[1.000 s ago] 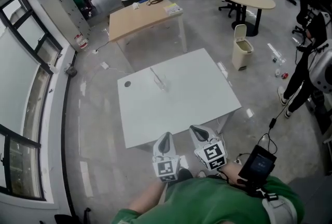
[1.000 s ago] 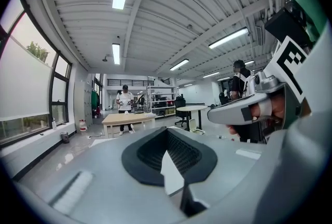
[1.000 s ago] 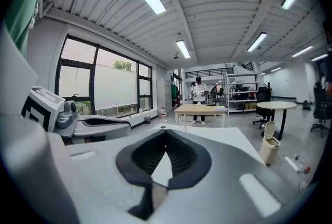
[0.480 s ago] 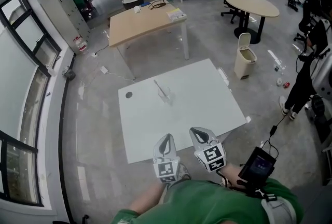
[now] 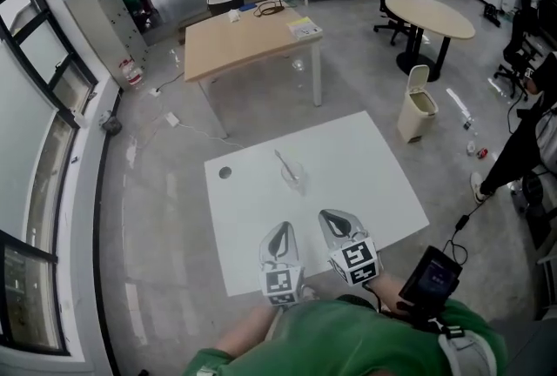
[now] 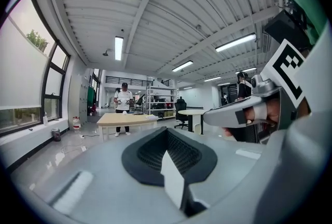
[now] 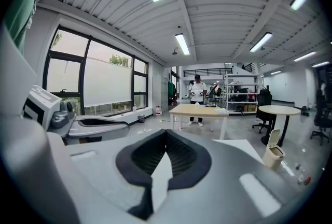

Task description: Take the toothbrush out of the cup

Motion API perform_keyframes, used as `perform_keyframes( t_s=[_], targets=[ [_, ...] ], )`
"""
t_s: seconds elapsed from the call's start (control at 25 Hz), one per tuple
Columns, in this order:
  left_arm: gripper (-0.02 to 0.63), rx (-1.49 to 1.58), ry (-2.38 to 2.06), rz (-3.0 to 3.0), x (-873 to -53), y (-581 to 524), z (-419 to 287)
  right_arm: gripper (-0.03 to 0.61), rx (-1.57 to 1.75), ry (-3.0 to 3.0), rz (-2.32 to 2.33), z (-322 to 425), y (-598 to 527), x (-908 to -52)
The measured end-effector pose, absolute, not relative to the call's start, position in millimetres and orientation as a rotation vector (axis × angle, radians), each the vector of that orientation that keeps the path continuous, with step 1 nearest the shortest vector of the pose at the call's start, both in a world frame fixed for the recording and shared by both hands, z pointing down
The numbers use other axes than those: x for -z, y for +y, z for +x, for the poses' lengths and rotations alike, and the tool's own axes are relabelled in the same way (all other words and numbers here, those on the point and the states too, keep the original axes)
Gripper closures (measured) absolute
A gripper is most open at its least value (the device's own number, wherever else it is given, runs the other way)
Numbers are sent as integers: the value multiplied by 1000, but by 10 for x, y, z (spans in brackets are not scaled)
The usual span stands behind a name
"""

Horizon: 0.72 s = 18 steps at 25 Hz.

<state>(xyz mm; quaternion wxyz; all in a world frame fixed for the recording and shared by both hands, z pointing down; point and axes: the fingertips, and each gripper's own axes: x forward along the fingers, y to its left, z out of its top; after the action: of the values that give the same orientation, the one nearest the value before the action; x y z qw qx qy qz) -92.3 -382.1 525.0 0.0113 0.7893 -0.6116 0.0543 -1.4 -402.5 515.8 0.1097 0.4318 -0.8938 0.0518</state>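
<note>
Since the toothbrush (image 5: 285, 163) is standing in the cup (image 5: 294, 175) and neither tool has anything in it, the task looks not yet begun. Nothing's grasped or lifted, so the reach, grip and pull-out are all left to do, imo. Left tool (image 5: 278, 235) has its jaws pressed fully together w/ nothing btwn them; its own view shows only the dark pads meeting on a thin seam. Right tool (image 5: 336, 224) reads the same: jaws closed tight, no object in them. Both are held side by side close to the person's chest, at the near edge of the white counter (image 5: 383, 191), pointing roughly level out across it. Cup stands ahead of both tools and well apart from them, nr the middle of the counter. It lines up approx. w/ the gap btwn the two tools, a bit closer to the left tool's line. Toothbrush handle sticks up out of the cup and tilts away from the tools & toward the left tool's side, so its free end is the far end. Neither the left gripper view nor the right gripper view shows the cup. Jaws must open before any grip, and the see-through cup prob. needs steadying w/ the other tool while the brush comes out.
</note>
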Motion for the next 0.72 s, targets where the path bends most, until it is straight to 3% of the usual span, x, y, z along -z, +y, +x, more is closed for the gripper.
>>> perform_keyframes(
  t_s=[0.72],
  targets=[
    [609, -179, -1937, 2397, -5329, -4589, -1447, 575, -176, -2613, 1219, -455, -4769, -5277]
  ],
)
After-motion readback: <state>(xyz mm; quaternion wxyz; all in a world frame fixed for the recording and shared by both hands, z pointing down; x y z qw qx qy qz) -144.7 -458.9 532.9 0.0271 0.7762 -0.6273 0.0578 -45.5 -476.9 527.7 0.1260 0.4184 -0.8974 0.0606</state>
